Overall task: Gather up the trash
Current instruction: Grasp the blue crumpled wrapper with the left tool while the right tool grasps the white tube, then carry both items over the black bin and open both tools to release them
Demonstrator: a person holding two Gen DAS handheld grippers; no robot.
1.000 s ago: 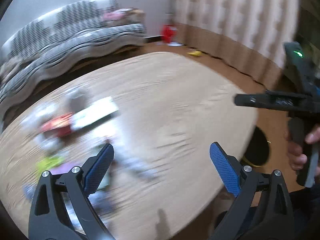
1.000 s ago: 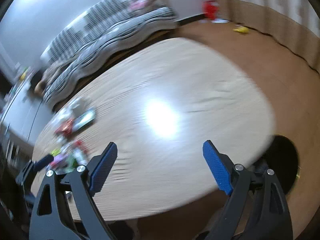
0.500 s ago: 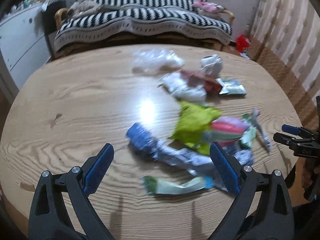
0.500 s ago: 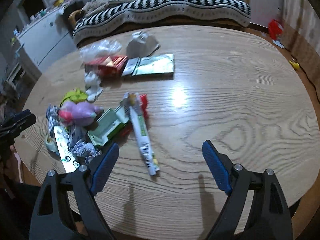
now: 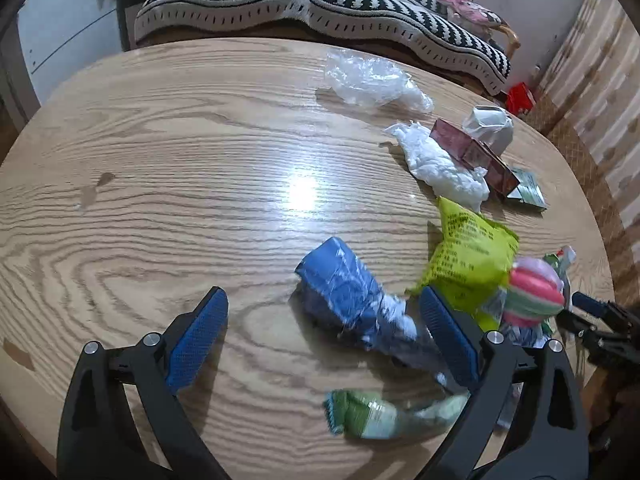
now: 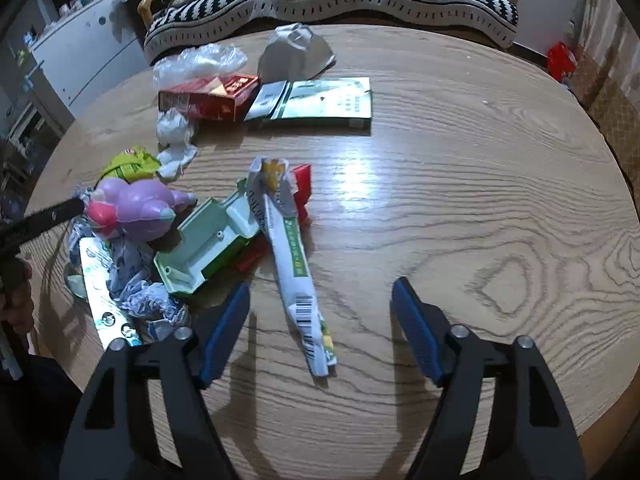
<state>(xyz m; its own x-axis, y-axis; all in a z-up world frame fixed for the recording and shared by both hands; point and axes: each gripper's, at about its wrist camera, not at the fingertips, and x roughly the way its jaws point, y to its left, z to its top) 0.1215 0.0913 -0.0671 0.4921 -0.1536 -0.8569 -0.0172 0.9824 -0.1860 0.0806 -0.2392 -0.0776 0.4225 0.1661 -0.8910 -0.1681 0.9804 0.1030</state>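
Trash lies scattered on a round wooden table point(image 5: 160, 168). In the left wrist view my left gripper point(image 5: 324, 336) is open over a crumpled blue wrapper point(image 5: 344, 292), with a green wrapper point(image 5: 384, 416) below it and a yellow-green bag point(image 5: 468, 252) to the right. In the right wrist view my right gripper point(image 6: 320, 328) is open around the lower end of a long white-green wrapper point(image 6: 292, 256). A green plastic tray point(image 6: 204, 244), a purple toy point(image 6: 136, 208), a red box point(image 6: 208, 96) and a green-white pouch point(image 6: 316, 100) lie beyond it.
Clear plastic film point(image 5: 372, 80), white tissue point(image 5: 436, 164) and a crushed white cup point(image 6: 296, 52) lie toward the table's far side. A striped sofa point(image 5: 320, 0) stands behind the table. A white cabinet point(image 6: 80, 52) stands at left.
Both grippers swung from the bare side of the table toward the trash pile and moved closer; the views went from blurred to sharp. Both stayed open.
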